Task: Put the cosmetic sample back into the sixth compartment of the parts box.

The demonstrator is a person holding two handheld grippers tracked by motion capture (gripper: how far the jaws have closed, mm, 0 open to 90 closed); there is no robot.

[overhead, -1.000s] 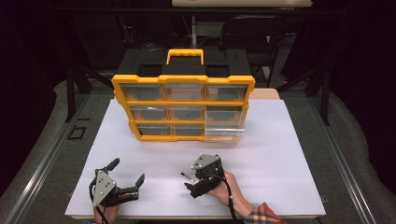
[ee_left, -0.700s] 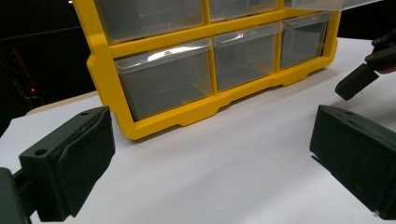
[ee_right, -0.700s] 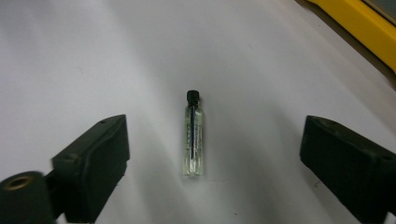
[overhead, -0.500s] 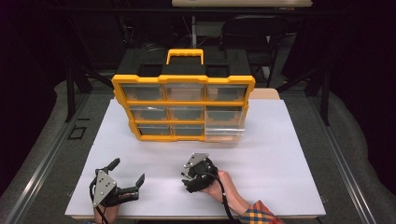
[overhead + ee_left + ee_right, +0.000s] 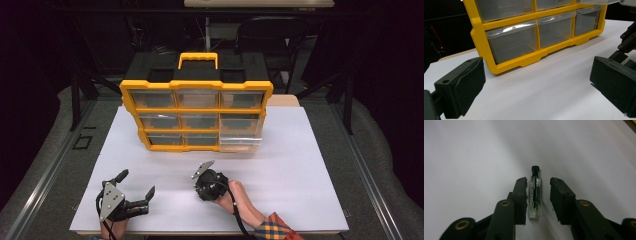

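Down at the near edge of the white board [image 5: 310, 150], the left gripper [image 5: 134, 195] rests at about seven o'clock with its jaws spread wide and nothing between them, while the right gripper [image 5: 200, 172] at about six o'clock tips down toward the sheet. Its jaws stand partly open around a small clear vial [image 5: 535, 195] with a black cap, which lies flat on the board in the gap, just beside the left pad, its cap pointing to twelve o'clock beyond the fingertips, not yet pinched. Farther off, toward twelve o'clock, the yellow drawer organizer [image 5: 196, 114] stands upright, well apart from both grippers.
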